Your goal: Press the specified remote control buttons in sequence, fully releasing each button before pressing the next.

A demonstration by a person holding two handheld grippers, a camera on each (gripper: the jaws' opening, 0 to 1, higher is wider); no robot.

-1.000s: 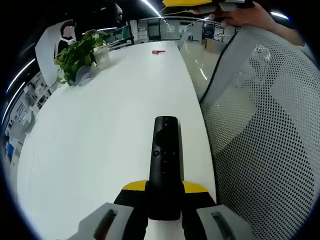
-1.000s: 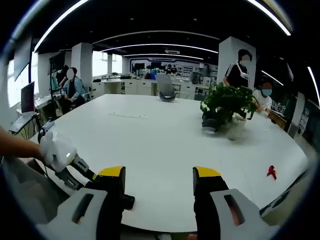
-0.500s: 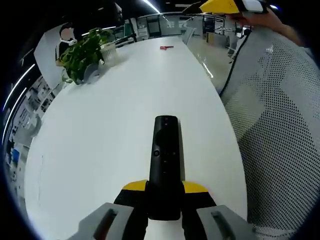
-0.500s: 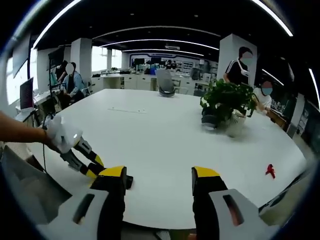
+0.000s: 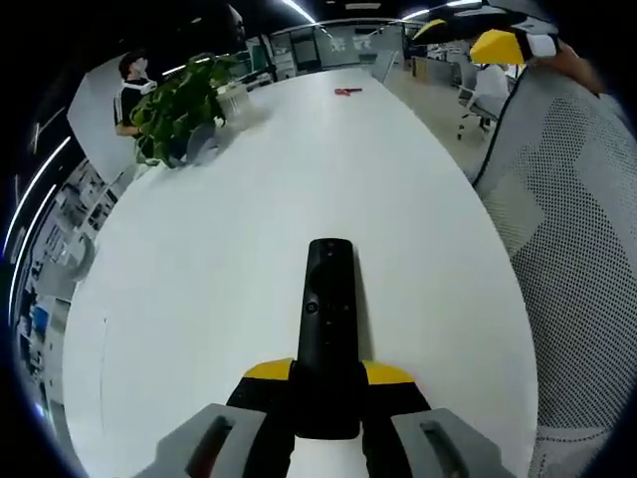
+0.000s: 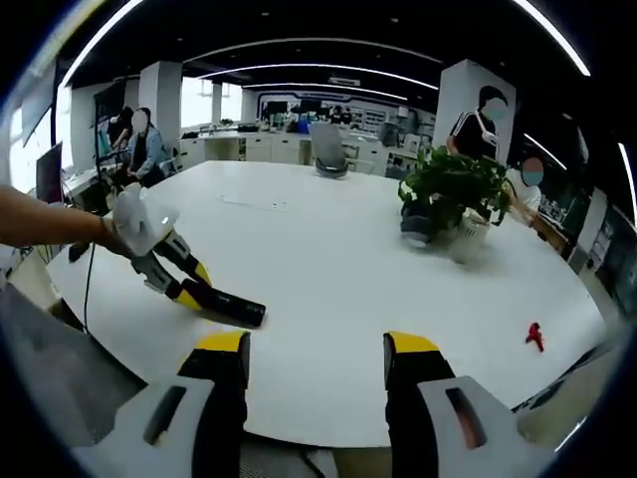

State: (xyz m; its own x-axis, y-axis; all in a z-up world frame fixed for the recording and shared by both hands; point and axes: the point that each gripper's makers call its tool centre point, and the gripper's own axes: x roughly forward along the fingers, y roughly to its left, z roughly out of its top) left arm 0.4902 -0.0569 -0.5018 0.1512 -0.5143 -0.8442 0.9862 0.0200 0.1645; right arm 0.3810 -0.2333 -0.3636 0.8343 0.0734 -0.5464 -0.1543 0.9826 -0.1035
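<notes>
A long black remote control (image 5: 329, 317) points away over the white table (image 5: 199, 299), its near end clamped between the yellow-tipped jaws of my left gripper (image 5: 328, 382). In the right gripper view the same remote (image 6: 233, 311) sticks out over the table's near left part, with the left gripper (image 6: 191, 290) shut on it and a white-gloved hand (image 6: 132, 225) behind. My right gripper (image 6: 317, 360) hangs open near the table's front edge, to the right of the remote and apart from it, nothing between its jaws. Its yellow tip (image 5: 498, 46) shows at the top right.
A potted green plant (image 6: 453, 197) stands on the far right of the table (image 6: 328, 249), seen also as the plant (image 5: 184, 100). A small red object (image 6: 534, 336) lies near the right edge. A white mesh chair back (image 5: 587, 269) stands beside the table. People sit at the back.
The left gripper has carried the remote farther in over the table, away from the mesh chair. In the right gripper view it has moved right, nearer my open jaws.
</notes>
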